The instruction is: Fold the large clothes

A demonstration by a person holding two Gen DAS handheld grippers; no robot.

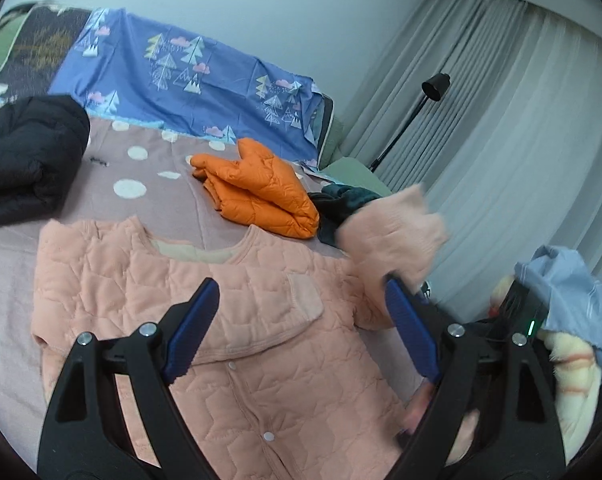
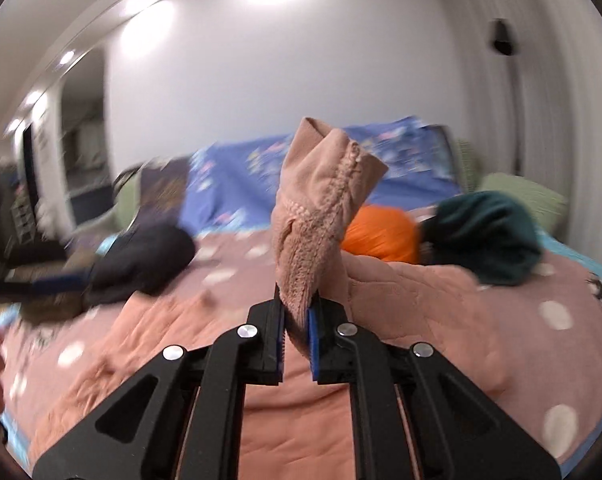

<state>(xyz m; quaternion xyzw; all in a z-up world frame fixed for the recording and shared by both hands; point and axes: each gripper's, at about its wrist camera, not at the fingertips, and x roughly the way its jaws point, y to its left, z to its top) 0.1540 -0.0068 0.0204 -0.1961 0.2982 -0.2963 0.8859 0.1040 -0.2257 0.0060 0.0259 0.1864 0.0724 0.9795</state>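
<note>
A pink quilted jacket [image 1: 229, 320] lies flat on the bed [image 1: 149, 184], front side up, with its snap buttons showing down the middle. The bed has a pinkish cover with white dots.

The left tool [image 1: 301, 320] hangs just above the jacket's chest. Its two blue fingers [image 1: 193, 328] are spread wide and hold nothing.

The right tool [image 2: 297, 336] is pinching the jacket's sleeve [image 2: 317, 216] between its fingers. The sleeve is lifted up off the bed and its cuff sticks up in the air. In the left view the same sleeve [image 1: 393, 236] looks blurry at the jacket's right side.

Behind the jacket sits a folded orange jacket [image 1: 257, 192]. A dark green cloth [image 2: 489, 236] lies beside it. A black jacket [image 1: 25, 156] is bunched up at the far left. A blue sheet with trees [image 1: 189, 76] covers the back of the bed.
</note>
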